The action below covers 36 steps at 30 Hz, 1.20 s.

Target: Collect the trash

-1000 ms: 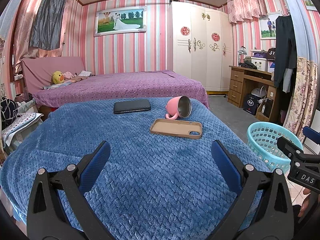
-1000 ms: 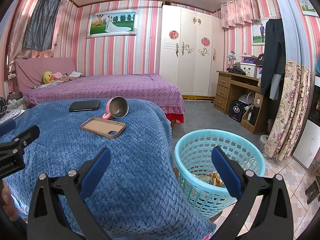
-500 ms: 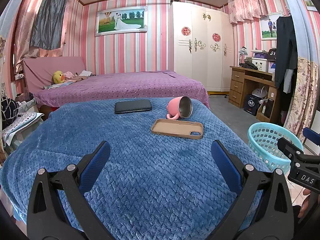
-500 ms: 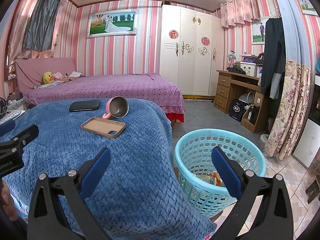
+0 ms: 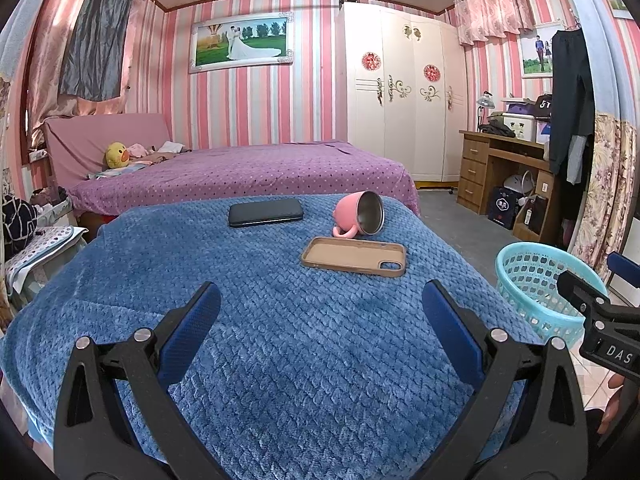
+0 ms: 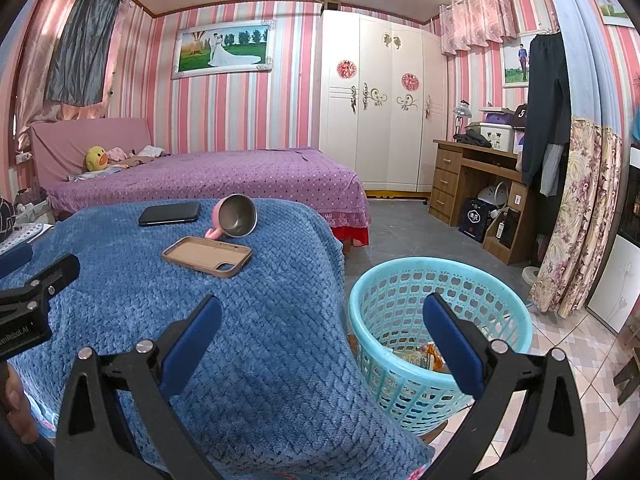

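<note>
A turquoise plastic basket [image 6: 404,292] stands on the floor at the table's right side, with some wrappers [image 6: 426,356] lying in its bottom. My right gripper [image 6: 320,320] is open and empty, hovering over the table's right edge and the basket's rim. My left gripper [image 5: 320,312] is also open and empty, above the near part of the blue blanket [image 5: 260,320]. In the left wrist view the basket [image 5: 536,280] shows at the right, partly behind the right gripper's body. No loose trash shows on the blanket.
On the blanket lie a tan phone case [image 5: 354,256], a tipped pink mug [image 5: 360,214] and a black phone [image 5: 265,212]. Behind it is a purple bed [image 5: 248,172]. A wooden desk [image 6: 476,188] and floral curtain [image 6: 576,224] stand right, with tiled floor [image 6: 592,364] around the basket.
Both views shifted only slightly; the basket sits a little further right in the right wrist view. Both grippers stay open and empty.
</note>
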Each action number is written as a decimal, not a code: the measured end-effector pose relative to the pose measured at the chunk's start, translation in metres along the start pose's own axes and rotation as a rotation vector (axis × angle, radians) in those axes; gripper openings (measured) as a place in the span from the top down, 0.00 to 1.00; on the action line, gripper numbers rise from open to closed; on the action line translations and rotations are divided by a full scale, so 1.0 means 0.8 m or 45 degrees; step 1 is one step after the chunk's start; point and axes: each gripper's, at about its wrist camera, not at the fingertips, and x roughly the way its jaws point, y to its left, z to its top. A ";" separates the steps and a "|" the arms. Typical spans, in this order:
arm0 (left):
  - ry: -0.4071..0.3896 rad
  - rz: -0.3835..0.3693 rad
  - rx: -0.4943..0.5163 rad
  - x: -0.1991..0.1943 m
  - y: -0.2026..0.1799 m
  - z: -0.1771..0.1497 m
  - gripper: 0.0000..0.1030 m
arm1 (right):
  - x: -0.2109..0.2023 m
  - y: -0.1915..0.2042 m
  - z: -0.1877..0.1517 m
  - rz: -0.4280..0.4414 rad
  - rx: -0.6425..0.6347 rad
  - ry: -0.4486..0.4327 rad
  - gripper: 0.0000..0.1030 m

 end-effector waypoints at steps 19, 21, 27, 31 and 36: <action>-0.004 0.001 0.001 -0.002 -0.002 -0.001 0.05 | -0.001 0.000 0.000 -0.001 -0.001 0.002 0.04; -0.006 0.001 0.001 -0.003 -0.002 -0.002 0.05 | -0.001 -0.001 0.001 -0.001 0.000 0.001 0.04; -0.006 0.002 0.002 -0.003 -0.002 -0.002 0.05 | -0.001 -0.001 0.001 -0.001 -0.001 0.002 0.04; -0.005 0.003 0.002 -0.003 -0.002 -0.002 0.05 | 0.000 0.000 0.001 -0.001 0.001 0.002 0.04; -0.003 0.004 -0.002 -0.003 -0.001 -0.002 0.05 | 0.000 -0.001 0.001 0.000 0.000 0.002 0.04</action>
